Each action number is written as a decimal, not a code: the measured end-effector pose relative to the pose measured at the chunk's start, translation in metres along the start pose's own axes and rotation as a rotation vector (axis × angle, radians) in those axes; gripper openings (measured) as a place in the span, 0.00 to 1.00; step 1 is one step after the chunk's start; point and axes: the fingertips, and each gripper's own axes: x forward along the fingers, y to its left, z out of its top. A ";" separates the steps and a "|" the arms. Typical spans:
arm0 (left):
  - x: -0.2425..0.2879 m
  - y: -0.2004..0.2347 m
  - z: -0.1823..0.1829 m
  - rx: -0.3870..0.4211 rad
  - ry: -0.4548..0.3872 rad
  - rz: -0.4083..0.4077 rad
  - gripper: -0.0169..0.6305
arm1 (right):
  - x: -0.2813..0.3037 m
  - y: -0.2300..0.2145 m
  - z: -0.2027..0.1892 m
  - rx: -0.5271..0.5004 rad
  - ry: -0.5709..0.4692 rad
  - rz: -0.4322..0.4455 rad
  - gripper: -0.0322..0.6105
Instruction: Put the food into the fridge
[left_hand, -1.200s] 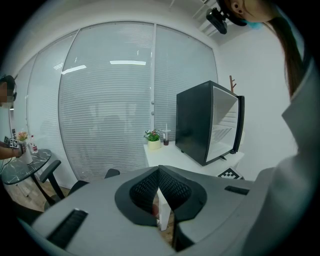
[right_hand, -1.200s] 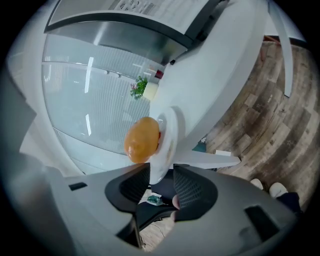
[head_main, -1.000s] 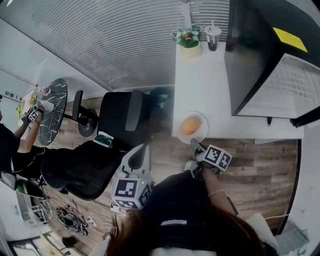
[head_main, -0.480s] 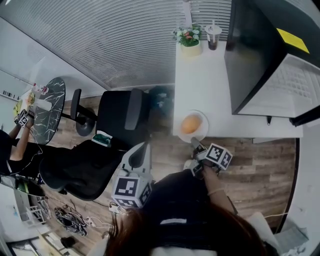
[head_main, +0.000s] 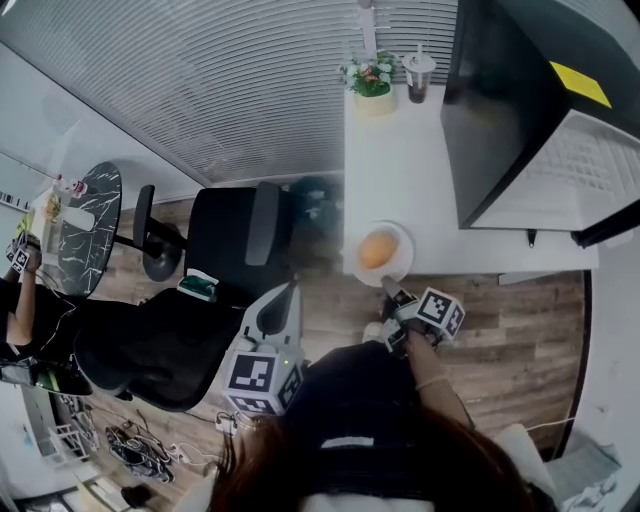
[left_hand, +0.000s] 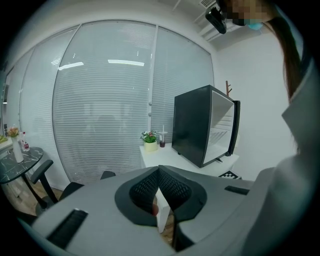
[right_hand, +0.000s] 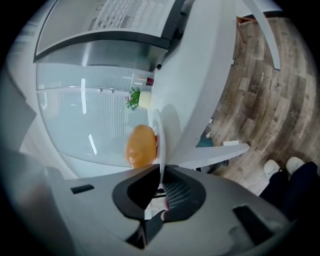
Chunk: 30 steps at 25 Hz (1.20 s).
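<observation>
An orange bun (head_main: 377, 249) lies on a white plate (head_main: 404, 246) at the near edge of the white table (head_main: 400, 160). My right gripper (head_main: 388, 287) reaches the plate's near rim; its jaws have just been closing. In the right gripper view the plate's rim (right_hand: 159, 145) runs in between the jaws of the right gripper (right_hand: 161, 187), which press on it, with the bun (right_hand: 141, 145) beyond. The black fridge (head_main: 500, 100) stands on the table with its door open. My left gripper (head_main: 290, 292) hangs low beside the chair, shut on nothing (left_hand: 158, 175).
A potted plant (head_main: 372, 76) and a cup with a straw (head_main: 418, 75) stand at the table's far end. A black office chair (head_main: 245, 235) is left of the table. Farther left are a round marble table (head_main: 78, 225) and another person (head_main: 20, 310).
My right gripper stays at the plate's rim and the left one keeps still. The person at the far left has drawn their hand leftward, away from the round table.
</observation>
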 end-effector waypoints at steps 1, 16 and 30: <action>0.001 0.000 0.000 0.000 -0.002 -0.005 0.03 | 0.000 0.000 0.001 0.009 -0.003 0.005 0.07; 0.013 -0.005 0.003 0.000 -0.028 -0.053 0.03 | -0.017 0.002 0.016 0.034 -0.049 0.027 0.07; 0.035 -0.062 0.014 -0.023 -0.036 -0.032 0.03 | -0.045 0.018 0.033 0.003 0.072 0.079 0.07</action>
